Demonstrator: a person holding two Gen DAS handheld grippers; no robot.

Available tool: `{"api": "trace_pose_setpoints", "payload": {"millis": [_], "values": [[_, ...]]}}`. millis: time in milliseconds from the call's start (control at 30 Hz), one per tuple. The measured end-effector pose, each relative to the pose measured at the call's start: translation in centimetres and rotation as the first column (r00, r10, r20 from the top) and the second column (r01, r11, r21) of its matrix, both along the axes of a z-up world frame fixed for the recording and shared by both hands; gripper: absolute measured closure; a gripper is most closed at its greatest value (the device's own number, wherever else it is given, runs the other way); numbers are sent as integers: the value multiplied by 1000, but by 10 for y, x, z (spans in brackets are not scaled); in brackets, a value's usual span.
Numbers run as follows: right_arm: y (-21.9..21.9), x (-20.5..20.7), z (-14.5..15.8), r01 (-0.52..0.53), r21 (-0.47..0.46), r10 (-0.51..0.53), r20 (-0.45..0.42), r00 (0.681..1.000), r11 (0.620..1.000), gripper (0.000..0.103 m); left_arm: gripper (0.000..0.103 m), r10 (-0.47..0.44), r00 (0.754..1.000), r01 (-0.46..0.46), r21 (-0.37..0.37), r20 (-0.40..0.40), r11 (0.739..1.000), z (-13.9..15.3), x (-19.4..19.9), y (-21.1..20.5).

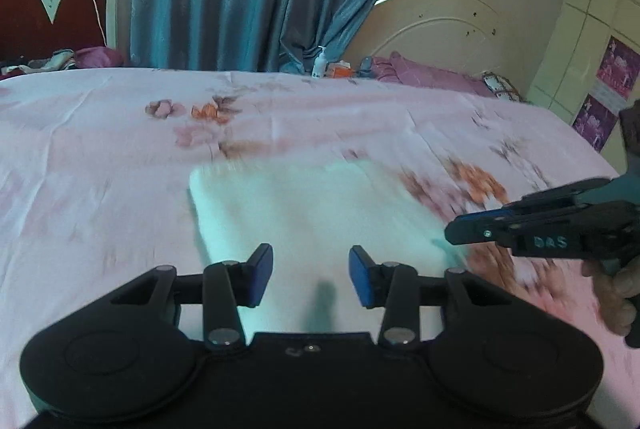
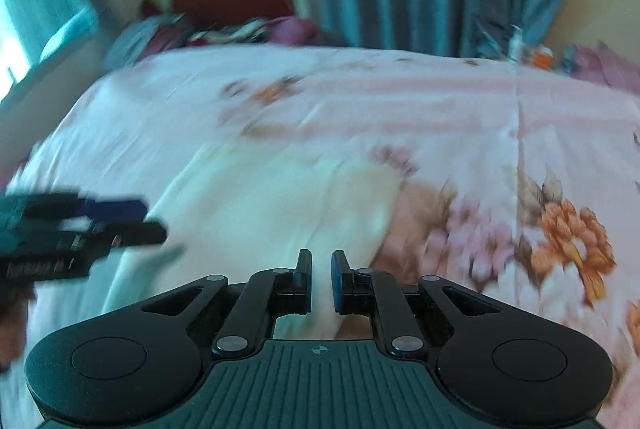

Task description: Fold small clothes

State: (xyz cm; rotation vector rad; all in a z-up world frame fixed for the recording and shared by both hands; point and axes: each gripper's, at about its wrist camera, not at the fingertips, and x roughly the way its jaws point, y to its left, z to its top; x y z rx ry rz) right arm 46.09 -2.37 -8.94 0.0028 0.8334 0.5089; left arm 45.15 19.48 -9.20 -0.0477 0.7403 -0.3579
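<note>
White garment [image 1: 304, 213], a small pale piece already lying as a roughly rectangular, seemingly folded pad, rests on the floral bedsheet [image 1: 100, 157] of the bed, near its front edge and between your two tools. Left hand-held gripper [image 1: 311, 279]: jaws stand apart with only cloth seen beyond the gap; nothing is pinched between the blue pads [image 1: 262, 277]. Right hand-held gripper [image 2: 321, 281]: jaws nearly together, a thin slit left between them, and no fabric visibly caught there; the garment's near edge lies just beyond the fingertips. In the left wrist view the right tool enters from the right, beside the garment's right-hand corner, with part of the person's hand [image 1: 616, 297] behind it.

Judged step: both tools appear clear of the cloth, so either a fold has just been laid or the next one is about to be taken. Both views are smeared by motion, so edges are hard to trace.

To do it well:
- Let the tools settle before choosing a grasp; pick the two near corners, one per tool.
- Pinch only the garment's layers. The bedsheet below is thin and loose and would likely lift with it.
- Carry both corners evenly so the fold line stays straight and the far edge [image 1: 280, 169] is met squarely.
- Release low, then press flat.
</note>
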Motion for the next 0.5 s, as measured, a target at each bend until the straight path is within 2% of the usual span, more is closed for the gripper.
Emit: {"api": "trace_pose_setpoints", "payload": {"millis": [67,167,233,267,333,367,433,467,500], "values": [[3,-29,-5,-43,-20,42,-12,999,999,92,68,1,1000,-1,-8,-10,1000,-4,-28,-2],[11,-47,-16,-57,-68,59,18,998,996,92,72,20,999,-19,39,-28,999,-18,-52,-6],[14,-51,-18,-68,-49,68,15,998,996,92,78,69,995,-70,-16,-67,997,-25,-56,-1],[15,-53,-16,-63,-42,64,35,997,997,92,78,83,994,-86,-40,-72,995,-25,-58,2],[14,-53,-12,-29,-15,30,79,996,999,92,78,90,994,-90,-7,-55,996,-24,-61,-1],[14,-51,-12,-45,16,44,64,997,999,92,78,83,995,-82,12,-58,997,-26,-62,-4],[22,-46,-21,-117,29,117,-31,993,993,92,78,74,993,-73,15,-97,997,-34,-61,-8],[26,-47,-28,-151,4,151,-59,987,988,92,78,63,993,-61,19,-99,998,-36,-62,-11],[29,-51,-38,-165,-77,159,-75,984,983,92,78,54,994,-51,31,-94,998,-37,-66,-14]]}}
